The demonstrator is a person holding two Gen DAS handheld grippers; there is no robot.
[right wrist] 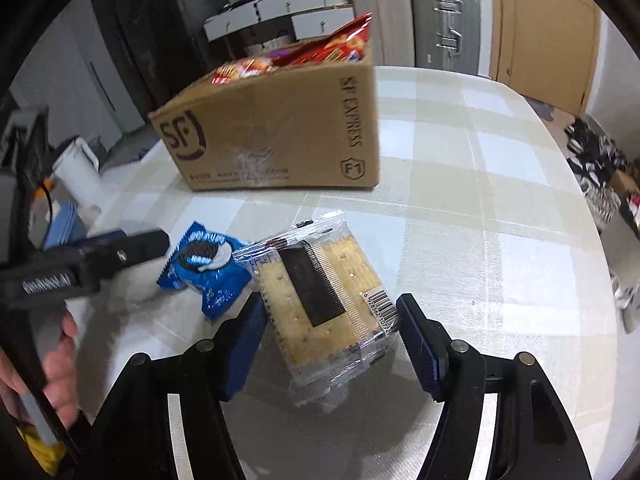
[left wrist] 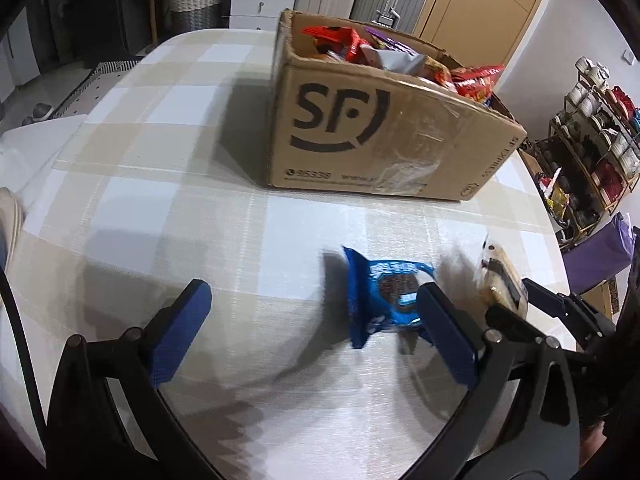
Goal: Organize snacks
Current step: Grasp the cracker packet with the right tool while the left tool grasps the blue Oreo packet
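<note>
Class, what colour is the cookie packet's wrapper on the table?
Blue cookie packet, clearest in the right wrist view.

Blue cookie packet [left wrist: 386, 298] beside fingers [left wrist: 448, 334] — table [left wrist: 160, 200].

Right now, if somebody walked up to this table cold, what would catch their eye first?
Probably the cardboard box with the big SF logo at the far side of the checked tablecloth, heaped with red snack bags. Next, the clear-wrapped cracker pack between the pads of the right hand-held gripper. Just left of it in the right wrist view, a blue cookie packet lies on the cloth.
</note>
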